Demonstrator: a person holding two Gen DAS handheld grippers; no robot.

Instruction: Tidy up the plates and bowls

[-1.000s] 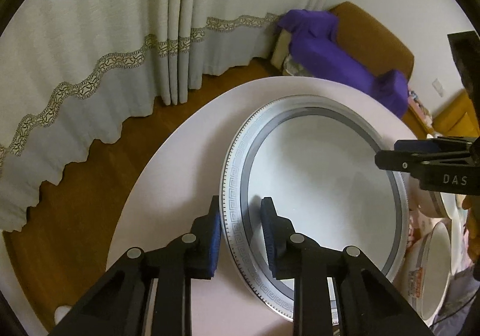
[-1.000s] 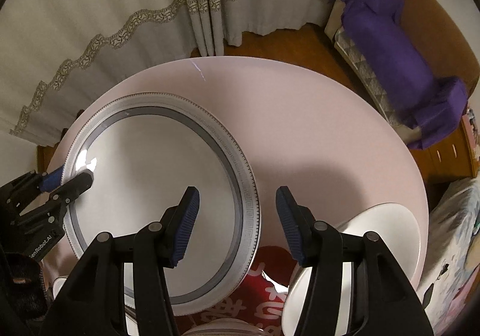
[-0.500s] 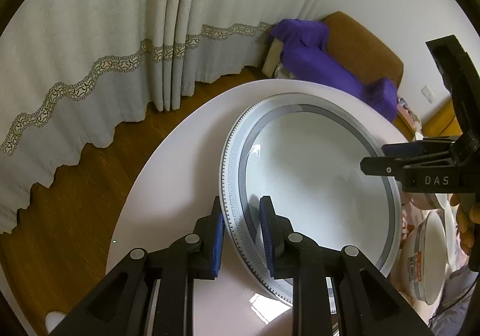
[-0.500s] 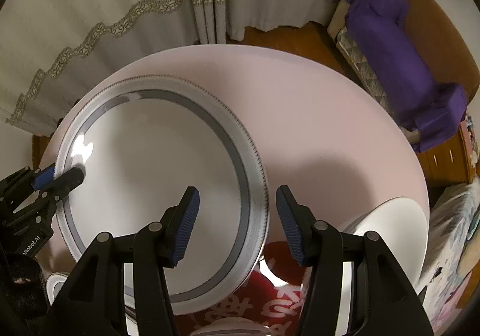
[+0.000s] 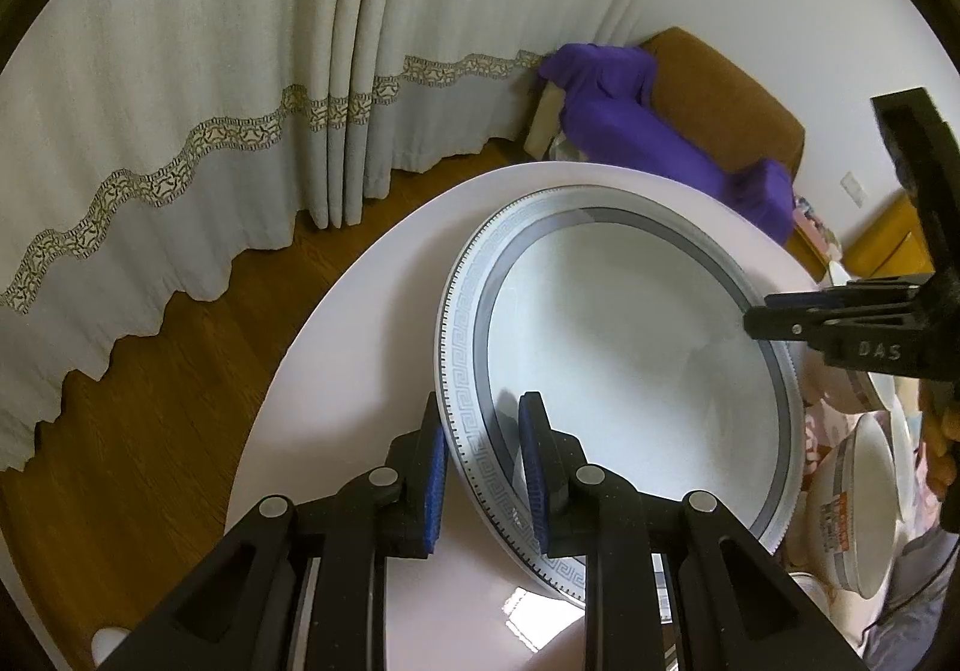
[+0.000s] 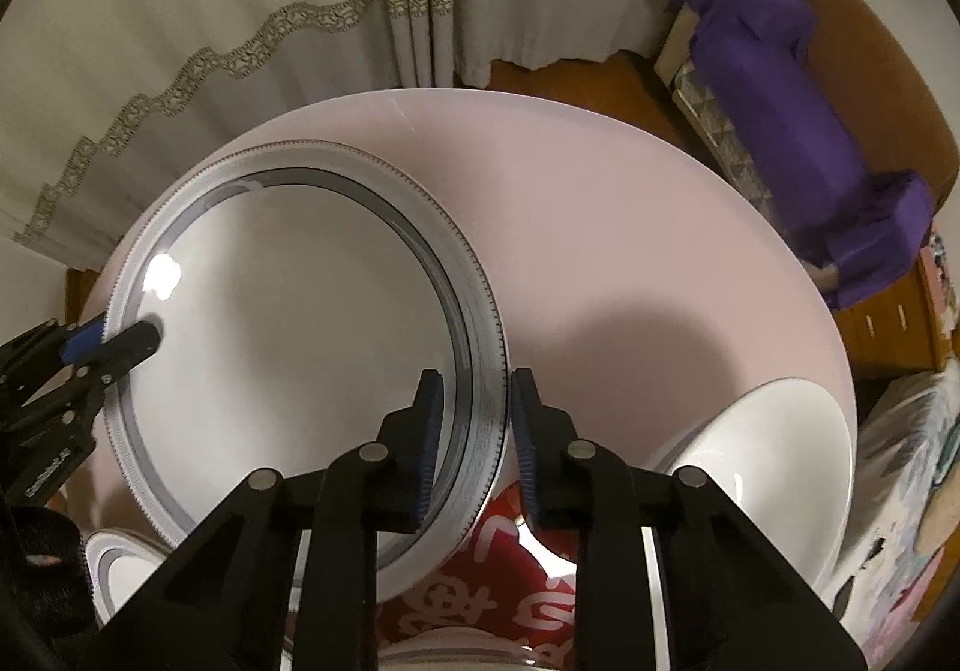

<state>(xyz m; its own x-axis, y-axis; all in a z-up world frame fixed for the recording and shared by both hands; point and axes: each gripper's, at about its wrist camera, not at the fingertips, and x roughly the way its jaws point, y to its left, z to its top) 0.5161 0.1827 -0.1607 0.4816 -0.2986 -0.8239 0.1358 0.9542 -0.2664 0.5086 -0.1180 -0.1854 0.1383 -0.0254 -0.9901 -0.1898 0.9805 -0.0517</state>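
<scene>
A large white plate (image 5: pixel 630 359) with a grey key-pattern rim is held tilted above the round pale pink table (image 5: pixel 360 347). My left gripper (image 5: pixel 483 467) is shut on its near rim. My right gripper (image 6: pixel 471 431) is shut on the opposite rim of the same plate (image 6: pixel 288 323). The right gripper also shows at the right edge of the left wrist view (image 5: pixel 840 323), and the left gripper at the left edge of the right wrist view (image 6: pixel 114 347).
A white bowl (image 6: pixel 756 467) sits at the table's right, a red patterned dish (image 6: pixel 480 587) beneath my right gripper, a smaller rimmed plate (image 6: pixel 120 569) at lower left. A printed bowl (image 5: pixel 852 503) stands beside them. Curtains (image 5: pixel 240 71) and a brown chair with purple cloth (image 5: pixel 660 131) lie beyond.
Both grippers have closed onto the plate's rim from opposite sides. The plate has lifted and tilted off the table.
</scene>
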